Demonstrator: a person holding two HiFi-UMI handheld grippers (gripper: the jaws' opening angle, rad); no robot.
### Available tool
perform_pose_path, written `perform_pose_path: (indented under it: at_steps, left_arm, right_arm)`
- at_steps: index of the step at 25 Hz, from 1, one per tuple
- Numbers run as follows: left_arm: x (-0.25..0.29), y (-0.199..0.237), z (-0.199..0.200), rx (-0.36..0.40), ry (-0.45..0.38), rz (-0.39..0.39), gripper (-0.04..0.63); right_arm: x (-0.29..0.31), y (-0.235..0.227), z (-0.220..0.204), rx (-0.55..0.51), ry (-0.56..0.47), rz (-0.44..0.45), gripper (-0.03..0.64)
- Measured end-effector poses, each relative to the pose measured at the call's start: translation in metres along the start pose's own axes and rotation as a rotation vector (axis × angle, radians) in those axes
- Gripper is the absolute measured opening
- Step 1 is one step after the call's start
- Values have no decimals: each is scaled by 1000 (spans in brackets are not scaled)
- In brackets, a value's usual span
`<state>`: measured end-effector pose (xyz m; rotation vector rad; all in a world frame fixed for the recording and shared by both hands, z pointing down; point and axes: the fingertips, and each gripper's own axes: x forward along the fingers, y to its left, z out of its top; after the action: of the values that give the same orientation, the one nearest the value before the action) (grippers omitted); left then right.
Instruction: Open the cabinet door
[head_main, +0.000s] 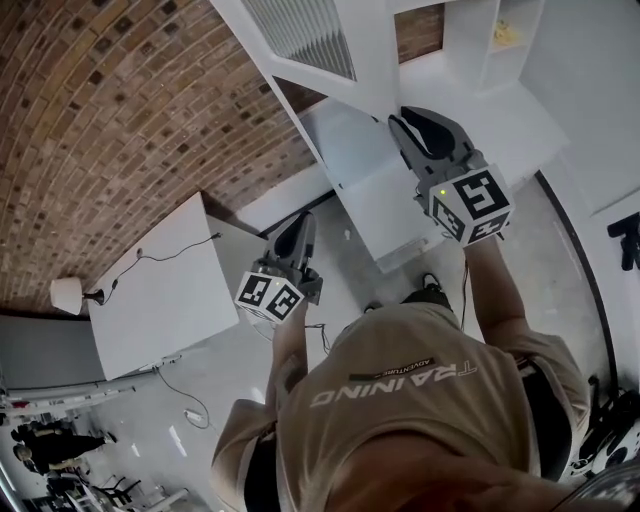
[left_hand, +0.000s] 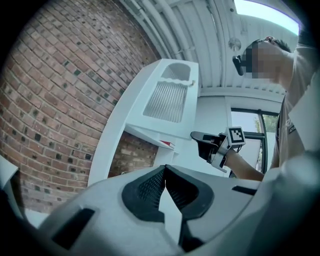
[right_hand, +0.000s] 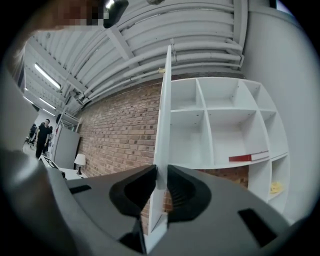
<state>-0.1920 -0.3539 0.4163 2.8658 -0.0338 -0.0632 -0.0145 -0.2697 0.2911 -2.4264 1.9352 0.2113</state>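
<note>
Right hand-held gripper (right_hand: 159, 173) clamps thin white cabinet door (right_hand: 164, 110).

The door (right_hand: 162, 125) is smooth white board with a matt, painted look, and so is the shelf unit (right_hand: 225, 125) right of the door. Left of the door, the wall (head_main: 150, 120) is rough, matt brick with pale mortar lines. At the door's edge, the right gripper (right_hand: 161, 172) has 2 black pads (right_hand: 182, 192), ribbed and dull, on a body that looks like matt grey plastic. The left gripper (left_hand: 165, 167) has the same finish. Below the door in the head view, the shirt (head_main: 400, 420) is tan cloth.
</note>
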Motion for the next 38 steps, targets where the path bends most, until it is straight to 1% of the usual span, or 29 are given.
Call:
perform_pose_path:
  at_steps: [4,8,14,17,21,25,31,35,38]
  left_arm:
    - [-19,10,1,-1,12,-32,8]
    - [-35,18,4,-5,14,-54,8]
    - [-50,25,6,-17,6,-68,8]
    - [-55,28,9,-40,-9,-70,8]
    - [-60,29,10,-29,-17,-45,8]
    - [-56,23,7,-35,-17,-56,8]
    - [-57,19,13,-31,-20,-71,8]
    - [-47,10,4,-18,-19,-91,8]
    - [-33,6,-7,12,-15,-99,8]
  right_arm:
    - [-1,27,3,-5,0,-22,67]
    - [4,54,5,-5,9,-26,68]
    - [8,80,5,-19,26,-31,69]
    - [12,91,7,-33,34,-16,69]
    - [17,107,8,-55,44,22,69]
    - [20,121,7,-59,35,58,69]
    - [16,128,12,-70,20,65,69]
    - [1,124,8,-84,8,93,47]
    - [-14,108,-2,-103,9,98,28]
